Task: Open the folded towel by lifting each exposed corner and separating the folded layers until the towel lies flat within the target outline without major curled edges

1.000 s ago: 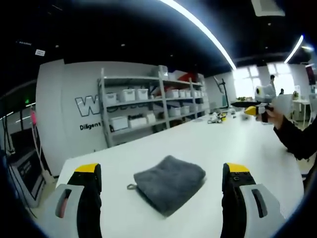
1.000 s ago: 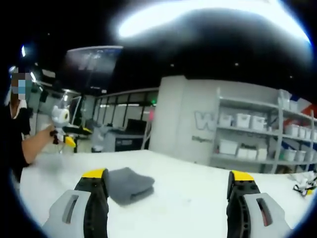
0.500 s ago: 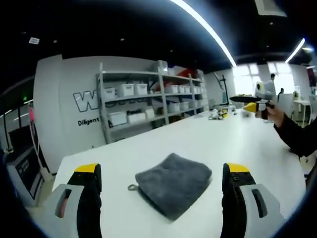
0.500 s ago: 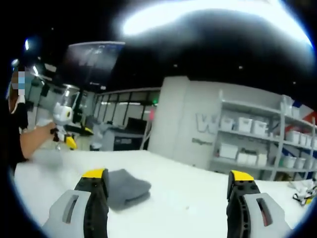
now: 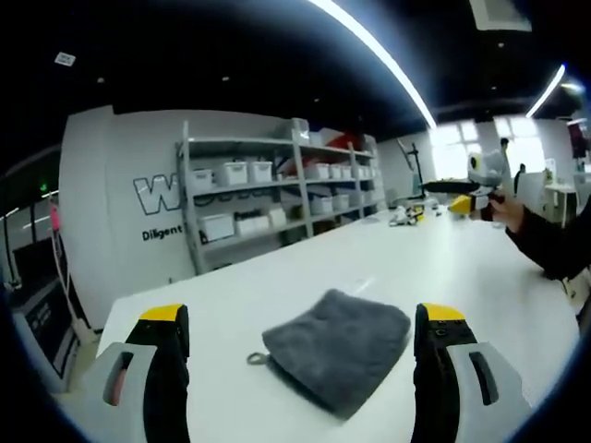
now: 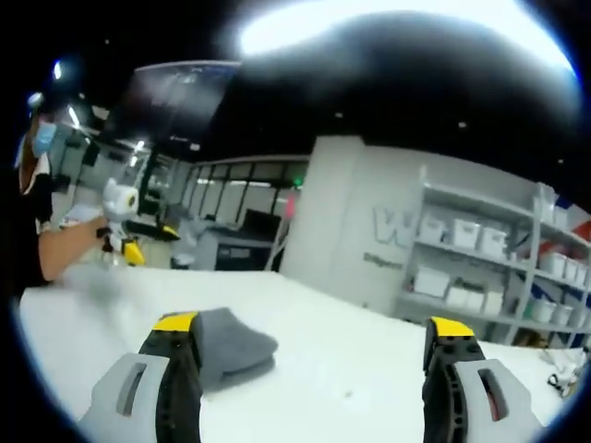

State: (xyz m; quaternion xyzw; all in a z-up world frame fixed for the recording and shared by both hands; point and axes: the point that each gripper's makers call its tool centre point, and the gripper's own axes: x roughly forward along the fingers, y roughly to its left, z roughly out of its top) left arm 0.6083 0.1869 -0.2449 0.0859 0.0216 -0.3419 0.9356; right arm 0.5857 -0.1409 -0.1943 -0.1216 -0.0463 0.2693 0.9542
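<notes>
the left gripper [image 5: 300, 346] and right gripper [image 6: 314, 355] each have two light grey jaws with black inner faces, yellow tips and a slot; the person's sleeve [image 5: 549, 245] is black.

Dim overhead, with a dark ceiling cut by one long bright light strip [image 5: 379, 57] in the left gripper view and daylight glare from windows [image 5: 457, 152] far off to the right there. Blown out to a white smear across the top of the right gripper view by a ceiling light [image 6: 397, 23], leaving soft focus and haze over the shelving [image 6: 480, 268] beneath. Evenly lit on the white table [image 5: 277, 291], only faint shadow under the grey towel [image 5: 342, 346]; strong fisheye bending of straight lines toward the edges.
</notes>
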